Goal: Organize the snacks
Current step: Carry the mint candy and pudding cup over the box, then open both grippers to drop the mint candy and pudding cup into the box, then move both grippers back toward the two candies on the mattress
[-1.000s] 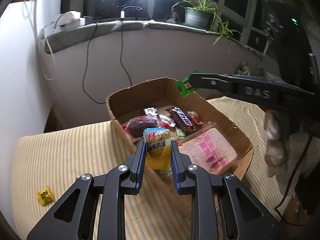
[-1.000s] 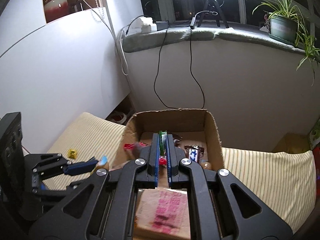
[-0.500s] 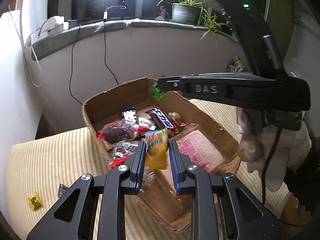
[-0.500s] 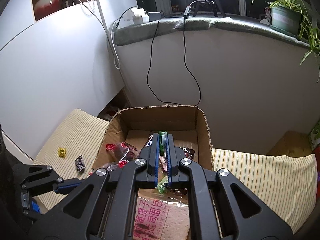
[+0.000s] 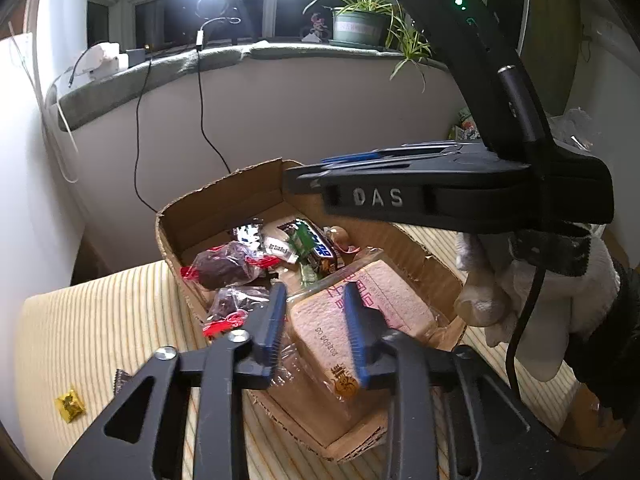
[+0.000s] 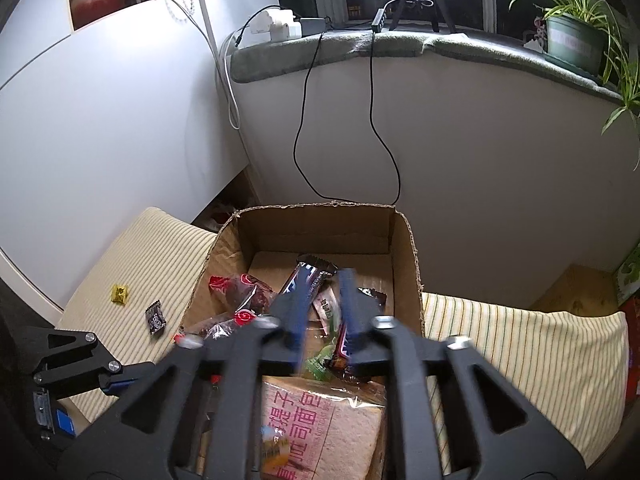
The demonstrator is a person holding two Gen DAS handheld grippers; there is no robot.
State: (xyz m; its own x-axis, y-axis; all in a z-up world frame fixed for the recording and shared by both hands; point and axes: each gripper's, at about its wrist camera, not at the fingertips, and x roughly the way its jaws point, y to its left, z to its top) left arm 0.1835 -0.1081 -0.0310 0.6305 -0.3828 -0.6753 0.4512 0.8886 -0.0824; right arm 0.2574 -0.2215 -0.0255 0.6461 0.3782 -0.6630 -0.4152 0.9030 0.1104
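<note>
Left gripper (image 5: 314,326): I see it now apart and empty; its yellow packet has dropped.
Right gripper (image 6: 323,304): apart too, green snack (image 6: 320,364) released.
Box (image 6: 320,216): both snacks inside, I judge.
Left over: yellow candy (image 5: 70,405) on the striped cushion (image 5: 88,332).

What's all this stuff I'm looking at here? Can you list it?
cardboard box: 1, brown, on the striped cloth
bread pack: 1, tan with pink print, near end of box
chocolate bar: 1, dark wrapper, in box
red-wrapped snacks: 2, left side of box
yellow candy: 1, on cloth
black packet: 1, on cloth
potted plant: 1, green, windowsill
left gripper: open, empty
right gripper: open, empty
</note>
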